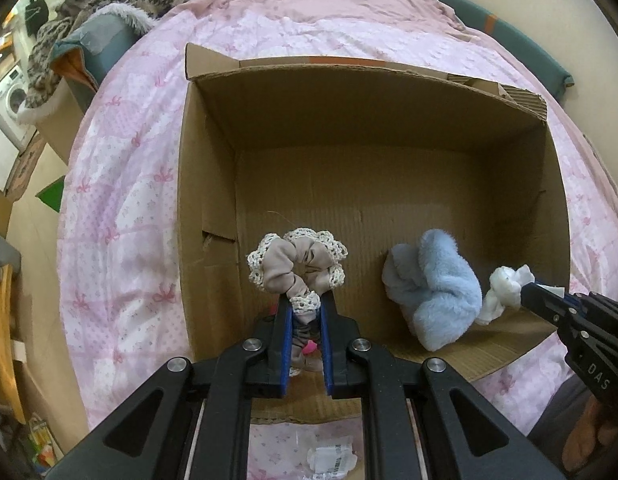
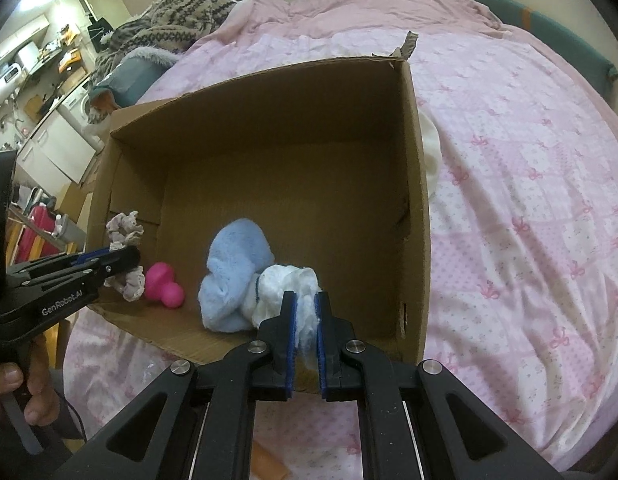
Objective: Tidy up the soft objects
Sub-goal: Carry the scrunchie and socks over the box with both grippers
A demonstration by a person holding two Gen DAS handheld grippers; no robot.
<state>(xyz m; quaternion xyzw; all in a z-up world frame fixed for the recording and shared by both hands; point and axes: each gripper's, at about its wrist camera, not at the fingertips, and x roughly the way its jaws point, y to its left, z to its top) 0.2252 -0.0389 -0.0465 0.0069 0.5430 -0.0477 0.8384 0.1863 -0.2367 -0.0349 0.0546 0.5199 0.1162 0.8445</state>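
Dim indoor light, heavy fisheye warp

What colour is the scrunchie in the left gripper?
Beige satin with cream lace trim; the scrunchie shows best in the left wrist view, clamped in the left gripper.

Beige lace-trimmed scrunchie [image 1: 297, 266], fluffy blue cloth [image 1: 437, 292], white cloth [image 2: 293, 288] and pink toy [image 2: 165, 282] in the box [image 1: 349, 120].

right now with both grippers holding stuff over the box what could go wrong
1. The left gripper pinches only the lace edge of the beige scrunchie; it may cling to the pads on release.
2. The white cloth in the right gripper presses against the blue plush; pulling back could drag it out over the cardboard box's low front edge.
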